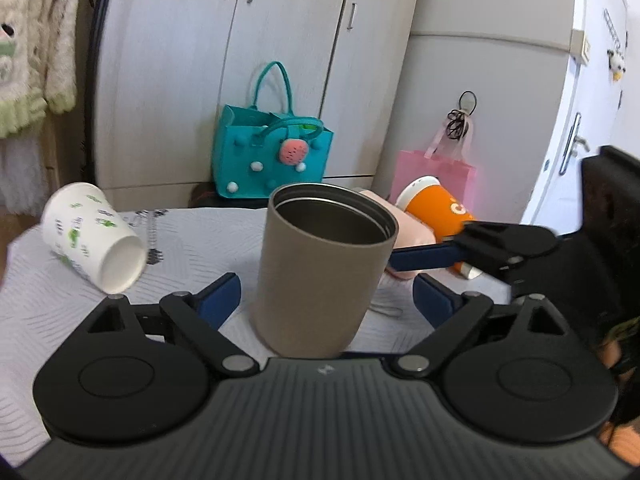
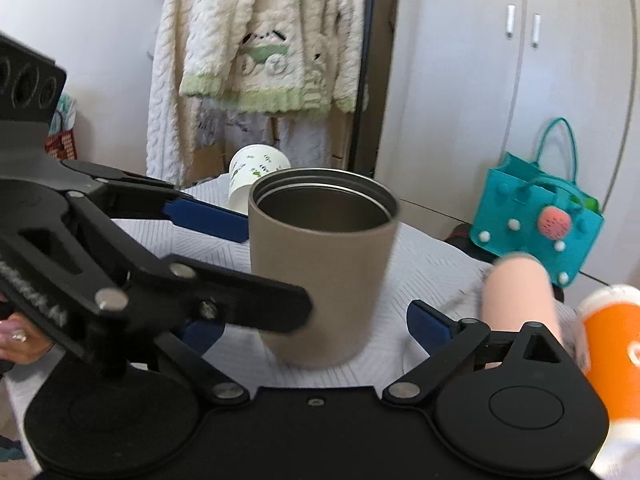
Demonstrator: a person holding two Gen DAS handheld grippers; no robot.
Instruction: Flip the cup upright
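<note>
The tan metal cup (image 1: 324, 272) stands on the desk (image 1: 52, 312), mouth up, its open steel interior visible from both wrist views. It looks slightly tilted in each, though the fisheye lens may account for that, so I cannot say whether its base sits fully flat.

Your left gripper (image 1: 326, 300) has its jaws spread wide on either side of the cup's lower body. The blue pads (image 1: 220, 300) stand apart from the wall and grip nothing. Your right gripper (image 2: 316, 320) is likewise released, with the cup between its jaws and a visible gap on the right pad side. The left gripper's arm crosses the right wrist view and hides the other pad's contact, so that side cannot be confirmed.

Judgement: for this cup the flip appears done, and what remains is to back both grippers away without nudging it.

Three other cups lie tipped over on the desk: a white paper cup (image 1: 94, 236) with green print at the far left, a pink cup (image 2: 516, 308) and an orange cup (image 2: 612, 344) to the right. If the task covers them, that work is outstanding.
</note>
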